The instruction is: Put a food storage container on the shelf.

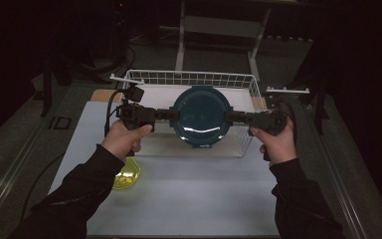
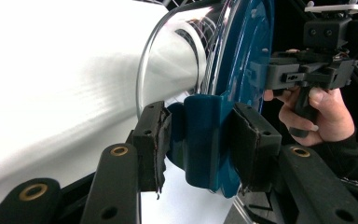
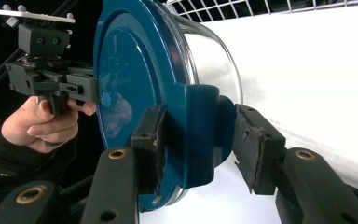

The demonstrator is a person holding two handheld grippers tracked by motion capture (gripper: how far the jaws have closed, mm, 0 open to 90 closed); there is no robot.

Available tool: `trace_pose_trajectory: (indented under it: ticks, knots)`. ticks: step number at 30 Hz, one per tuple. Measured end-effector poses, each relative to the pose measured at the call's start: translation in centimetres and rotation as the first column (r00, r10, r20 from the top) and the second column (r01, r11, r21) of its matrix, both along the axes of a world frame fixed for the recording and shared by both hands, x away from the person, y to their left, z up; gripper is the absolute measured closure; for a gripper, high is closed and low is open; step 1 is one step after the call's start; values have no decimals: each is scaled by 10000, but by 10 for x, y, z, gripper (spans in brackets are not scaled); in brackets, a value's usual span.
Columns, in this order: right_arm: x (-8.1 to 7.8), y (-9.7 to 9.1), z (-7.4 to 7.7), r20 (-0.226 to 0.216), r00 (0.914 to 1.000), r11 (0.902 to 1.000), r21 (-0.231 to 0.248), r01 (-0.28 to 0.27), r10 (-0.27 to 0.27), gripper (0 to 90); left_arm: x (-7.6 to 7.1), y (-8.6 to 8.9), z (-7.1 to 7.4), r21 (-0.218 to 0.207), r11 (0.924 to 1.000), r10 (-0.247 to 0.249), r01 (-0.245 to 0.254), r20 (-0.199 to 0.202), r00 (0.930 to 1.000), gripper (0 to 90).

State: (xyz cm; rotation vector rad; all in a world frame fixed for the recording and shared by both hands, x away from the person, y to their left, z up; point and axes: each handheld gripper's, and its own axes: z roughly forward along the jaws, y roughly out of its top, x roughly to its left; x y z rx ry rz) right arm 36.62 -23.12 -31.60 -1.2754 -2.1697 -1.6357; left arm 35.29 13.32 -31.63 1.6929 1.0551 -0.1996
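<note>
A round clear container with a dark teal lid [image 1: 202,115] hangs in the air above the white wire basket [image 1: 194,77], lid facing up toward the high camera. My left gripper [image 1: 174,114] is shut on the teal side latch [image 2: 200,140] at its left edge, one pad on each side of it. On the opposite edge my right gripper [image 1: 230,118] is shut on the other teal latch [image 3: 198,135]. The left gripper view has the gripper [image 2: 200,142] with the clear wall [image 2: 177,60] beyond. The right gripper view has the gripper [image 3: 200,147] and the lid's flat face [image 3: 130,70].
The basket stands at the back of a white mat [image 1: 189,194] on the table. A yellow-green translucent dish [image 1: 127,177] lies on the mat under the left forearm. Dark floor and a metal frame [image 1: 181,35] lie beyond the table.
</note>
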Motion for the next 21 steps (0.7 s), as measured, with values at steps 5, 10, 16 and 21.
trace_pose_trajectory:
  ticks: [5,10,16,21]
  knots:
    - [16,7,6,-107,9999,10000,8,25,-24,554,16,6,7,17,10000,81,-81,108,9999,570]
    - [30,9,8,-271,9994,9997,81,223,-221,553,28,6,11,-29,9997,224,-224,76,9997,569]
    - [40,9,5,-532,9981,9995,82,317,-312,552,39,6,8,-11,9993,373,-374,-154,9992,568]
    - [47,10,5,-766,9962,9991,82,422,-415,551,46,6,8,-90,9991,417,-421,-358,9985,567]
